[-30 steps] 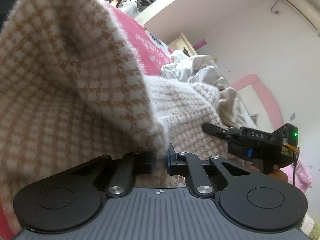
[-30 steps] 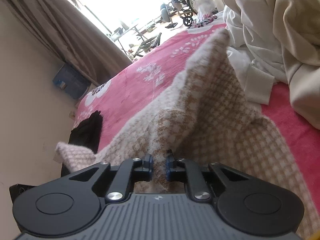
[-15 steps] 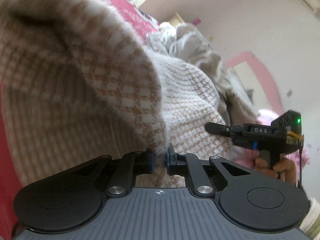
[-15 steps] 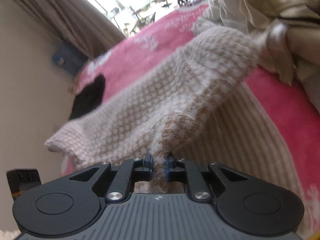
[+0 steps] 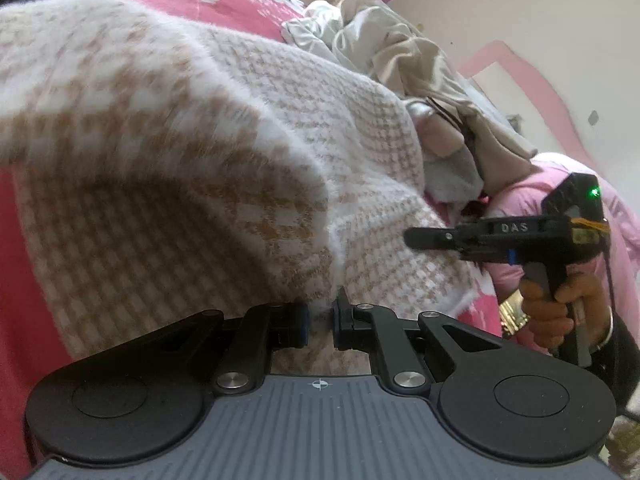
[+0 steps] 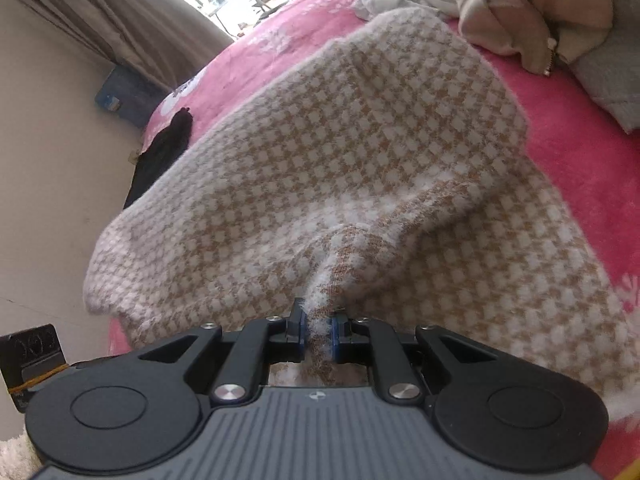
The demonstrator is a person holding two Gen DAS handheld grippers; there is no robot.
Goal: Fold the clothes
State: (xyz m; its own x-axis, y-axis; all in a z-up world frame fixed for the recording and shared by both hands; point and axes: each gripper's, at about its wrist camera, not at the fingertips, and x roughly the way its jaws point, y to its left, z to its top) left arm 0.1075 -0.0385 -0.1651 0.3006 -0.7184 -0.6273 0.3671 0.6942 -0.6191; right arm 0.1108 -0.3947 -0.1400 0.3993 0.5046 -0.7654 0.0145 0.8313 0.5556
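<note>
— Where's the sweater [image 6: 360,152]?
— Spread over the pink bed [image 6: 580,152], one fold lifted. The right gripper [image 6: 318,330] is clamped on a pinch of its fuzzy edge.
— And the left gripper [image 5: 320,320]?
— Nipped tight on another edge; the knit drapes up and away from it.

The only lettering I can read is "DAS", in pale capitals on the side of my right gripper [image 5: 416,237]. The embossed marks on a black plate [image 6: 30,354] stay illegible to me
</note>
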